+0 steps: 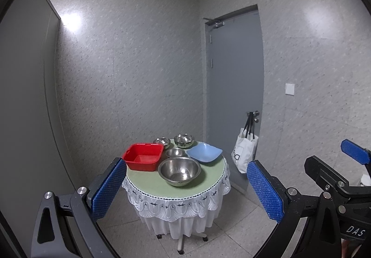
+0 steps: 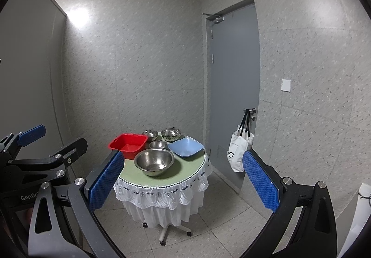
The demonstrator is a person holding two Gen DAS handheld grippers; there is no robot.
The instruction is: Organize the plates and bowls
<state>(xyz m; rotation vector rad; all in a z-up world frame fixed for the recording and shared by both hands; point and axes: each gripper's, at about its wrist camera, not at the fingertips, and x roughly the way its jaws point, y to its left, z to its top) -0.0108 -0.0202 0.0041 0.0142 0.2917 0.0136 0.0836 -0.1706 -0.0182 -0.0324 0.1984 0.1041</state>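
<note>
A small round table (image 1: pixel 148 182) (image 2: pixel 139 175) with a green top and white lace skirt stands some way ahead of both grippers. On it sit a red square tub (image 1: pixel 142 156) (image 2: pixel 127 143), a large steel bowl (image 1: pixel 179 171) (image 2: pixel 155 162), a smaller steel bowl (image 1: pixel 175 152) (image 2: pixel 158 144), two steel bowls at the back (image 1: pixel 162 141) (image 1: pixel 184 140) (image 2: pixel 150 134) (image 2: pixel 171 134), and a blue square plate (image 1: pixel 204 152) (image 2: pixel 186 147). My left gripper (image 1: pixel 186 190) and right gripper (image 2: pixel 183 185) are both open, empty and well short of the table.
A grey door (image 1: pixel 234 86) (image 2: pixel 234 77) stands behind the table to the right, with a white tote bag (image 1: pixel 243 153) (image 2: pixel 237 153) hanging from its handle. Speckled walls close in behind and to the left. Tiled floor (image 1: pixel 231 230) lies around the table's wheeled base.
</note>
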